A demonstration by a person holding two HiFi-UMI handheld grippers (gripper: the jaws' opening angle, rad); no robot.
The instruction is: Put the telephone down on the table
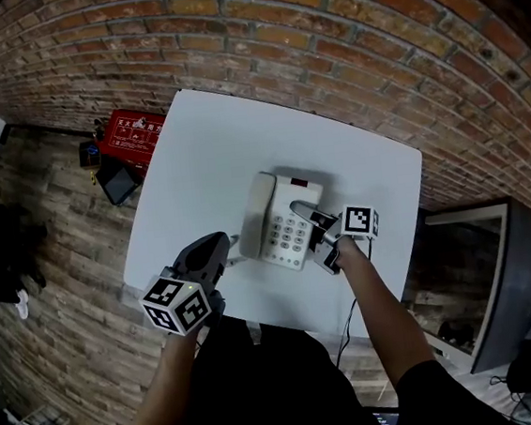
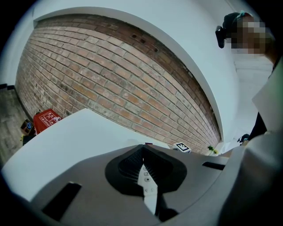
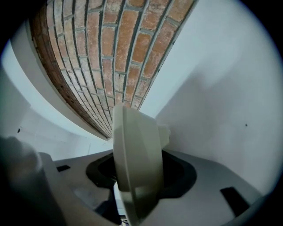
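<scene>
Task status: nearly done, release pending.

- The cream push-button telephone [image 1: 285,235] sits at the middle of the white square counter [image 1: 211,146]. Its handset [image 1: 258,212] lies in the cradle along the far-left side of the body.
- From the head view, the body looks flat on the counter or a hair above it; I cannot tell which.
- The right gripper [image 1: 315,234] has its fingers pinching the near-right rim of the telephone. In the right gripper view, the cream edge fills the space between the pads.
- The left gripper [image 1: 235,257] sits just beside the near-left corner of the telephone. Its fingers are pressed together at the tips and carry nothing; the keypad shows only through a slit behind them.
- Judged remaining: confirm the base is fully seated, spread the right fingers, and back both grippers away.

Surroundings:
- A red printed box [image 1: 132,134] and a dark tablet-like slab [image 1: 117,183] are on the floor beyond the counter's far-left corner, well apart from the work.
- A black cabinet [image 1: 485,278] stands to the right.
- A thin dark cable [image 1: 351,325] hangs off the near edge.
- A brick wall is behind.

Obstructions: none lie on the counter around the telephone. The only risk is the right fingers dragging the rim on withdrawal.
</scene>
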